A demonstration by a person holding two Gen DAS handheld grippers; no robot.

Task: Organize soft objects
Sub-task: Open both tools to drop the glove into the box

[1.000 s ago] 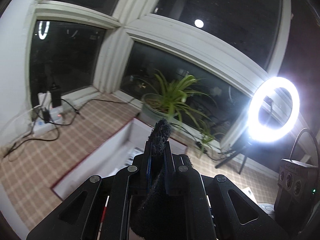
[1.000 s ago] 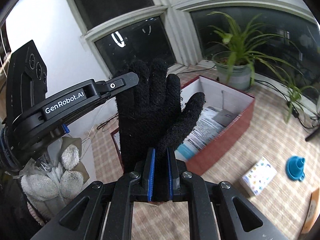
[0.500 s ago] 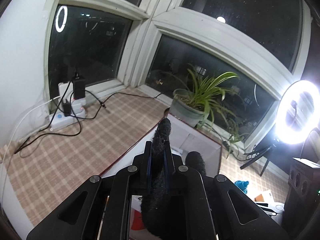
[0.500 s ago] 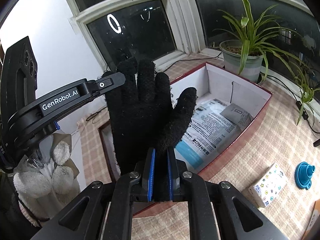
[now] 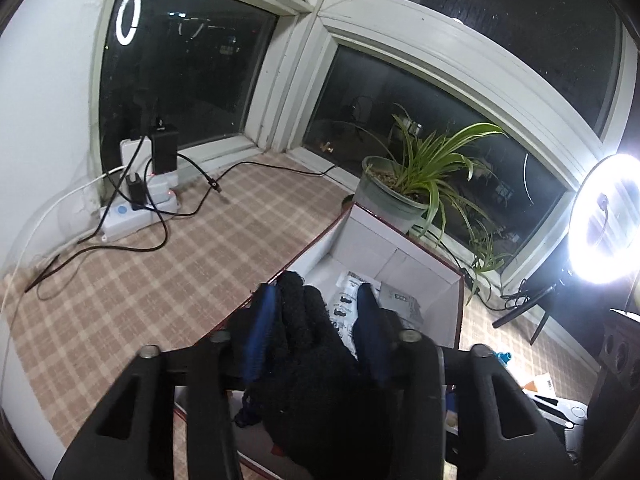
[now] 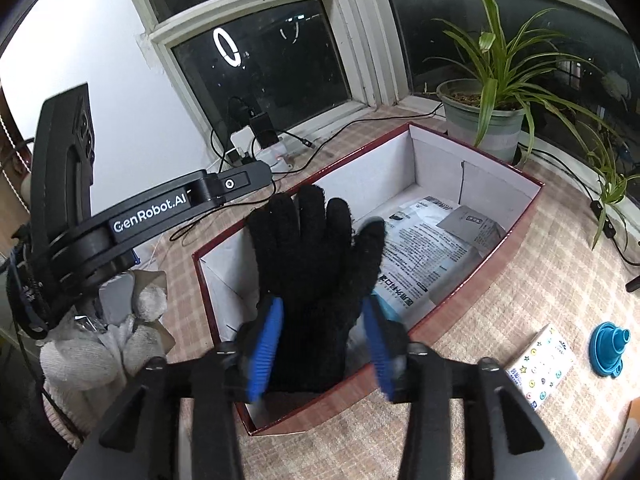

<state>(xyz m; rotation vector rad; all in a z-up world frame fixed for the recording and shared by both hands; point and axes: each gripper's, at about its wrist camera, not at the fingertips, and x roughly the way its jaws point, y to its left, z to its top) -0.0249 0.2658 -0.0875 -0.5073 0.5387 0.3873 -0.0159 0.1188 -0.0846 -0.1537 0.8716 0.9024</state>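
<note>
Right wrist view shows both grippers spread wide, the right gripper (image 6: pixel 324 336) and left gripper (image 5: pixel 316 320) flanking a black glove (image 6: pixel 316 280) above the open box (image 6: pixel 480 168). Release into the box appears underway; next, both should pull clear.

I see a ring light (image 5: pixel 606 220) glaring at the right edge; windows are black, blue gripper pads (image 6: pixel 266 346) blur, edges bend and darken.
</note>
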